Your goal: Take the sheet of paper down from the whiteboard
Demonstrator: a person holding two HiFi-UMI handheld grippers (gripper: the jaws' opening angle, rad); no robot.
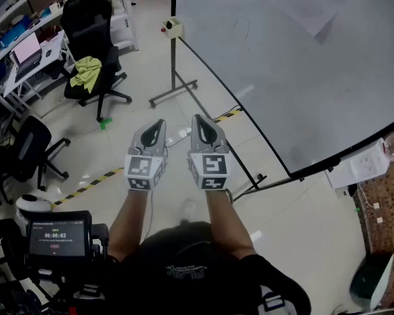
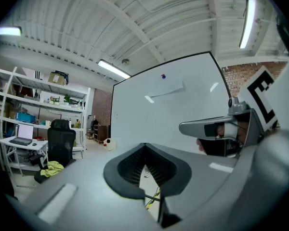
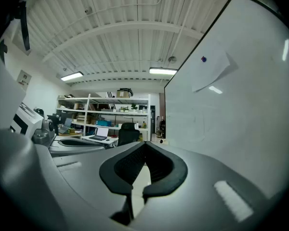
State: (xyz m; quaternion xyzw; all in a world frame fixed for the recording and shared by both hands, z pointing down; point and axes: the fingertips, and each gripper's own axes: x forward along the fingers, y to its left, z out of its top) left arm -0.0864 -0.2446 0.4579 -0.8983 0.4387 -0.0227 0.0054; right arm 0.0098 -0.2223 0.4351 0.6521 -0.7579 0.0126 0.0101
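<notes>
The whiteboard [image 1: 295, 71] stands on a wheeled frame to my right. A white sheet of paper [image 1: 297, 2] hangs high on it, and the gripper views show it under a small dark magnet [image 2: 163, 76]. The paper [image 2: 166, 87] is far ahead in the left gripper view, and the paper [image 3: 213, 72] sits up to the right in the right gripper view. My left gripper [image 1: 153, 131] and right gripper [image 1: 204, 128] are held side by side in front of me, level, well short of the board. Both are shut with nothing in them: the left gripper [image 2: 144, 170] and the right gripper [image 3: 143, 170].
A black office chair [image 1: 88, 44] with a yellow-green cloth stands at the upper left, near a desk with a laptop [image 1: 26, 50]. A second chair [image 1: 27, 151] is at the left. The board's stand legs [image 1: 177, 89] and yellow-black floor tape [image 1: 92, 184] lie ahead.
</notes>
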